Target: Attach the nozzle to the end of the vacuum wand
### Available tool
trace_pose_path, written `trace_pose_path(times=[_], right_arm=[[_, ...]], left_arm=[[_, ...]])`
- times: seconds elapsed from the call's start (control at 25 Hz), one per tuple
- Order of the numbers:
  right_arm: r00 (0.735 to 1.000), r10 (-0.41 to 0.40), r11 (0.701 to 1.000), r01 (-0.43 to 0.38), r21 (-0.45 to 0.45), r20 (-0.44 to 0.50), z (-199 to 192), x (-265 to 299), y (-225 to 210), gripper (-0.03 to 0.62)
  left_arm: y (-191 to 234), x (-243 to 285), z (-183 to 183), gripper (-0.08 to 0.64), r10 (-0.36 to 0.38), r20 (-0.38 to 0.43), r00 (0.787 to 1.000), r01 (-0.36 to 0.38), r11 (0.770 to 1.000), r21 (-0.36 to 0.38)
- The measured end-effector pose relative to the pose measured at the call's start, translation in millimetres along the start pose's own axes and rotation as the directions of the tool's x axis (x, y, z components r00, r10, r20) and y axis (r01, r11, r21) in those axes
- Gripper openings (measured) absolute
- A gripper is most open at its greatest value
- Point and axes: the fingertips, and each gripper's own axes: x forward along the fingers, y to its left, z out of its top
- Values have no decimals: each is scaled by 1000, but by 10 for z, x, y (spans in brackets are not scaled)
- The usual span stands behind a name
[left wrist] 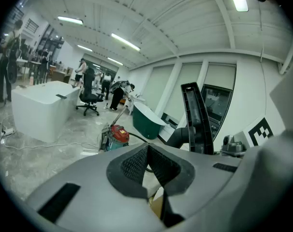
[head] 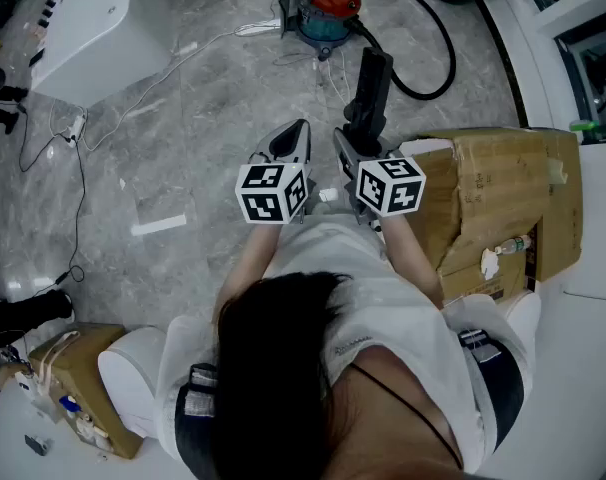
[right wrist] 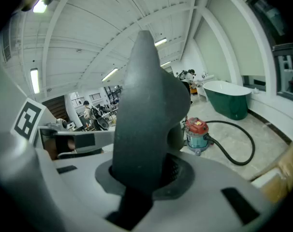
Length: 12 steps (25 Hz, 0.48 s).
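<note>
No writing can be read anywhere. A yellow label is carried on the red lid of the vacuum cleaner (head: pixel 323 0) at the top centre of the head view, but its print is too small to be made out. Black-and-white square patterns are borne by the marker cubes (head: pixel 273 193) on both claws. Pale stickers on the cardboard box (head: pixel 503 193) at the right of that frame are likewise illegible.

The nozzle (head: pixel 371 86) is seen just above the middle of the head view as a dark, long, narrow piece standing up from the right claw (head: pixel 355 146). In the right gripper view the centre is filled by the nozzle (right wrist: pixel 146 105), smooth, dark grey and tapering. The jaws of the right claw are closed against its lower end, so it is gripped. In the left gripper view the nozzle (left wrist: pixel 197 117) is shown right of centre, black and slim, with a channel along its length, and it is met low down by a dark tube (left wrist: pixel 181 135).

The left claw (head: pixel 295 136) is seen just left of the right one, its jaws pressed together with nothing between them. A black hose (head: pixel 449 48) is looped over the grey floor (head: pixel 183 118) from the vacuum cleaner towards the nozzle. Whether the two are joined cannot be told.
</note>
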Motion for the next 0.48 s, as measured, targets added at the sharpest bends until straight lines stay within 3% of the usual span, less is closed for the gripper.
trace_pose_path(times=[0.48], right_arm=[[1000,0,1000,1,14,-22,-11,140,96,87]], left_arm=[[102,32,33,3,-22,-21,1000,22,1000,15]])
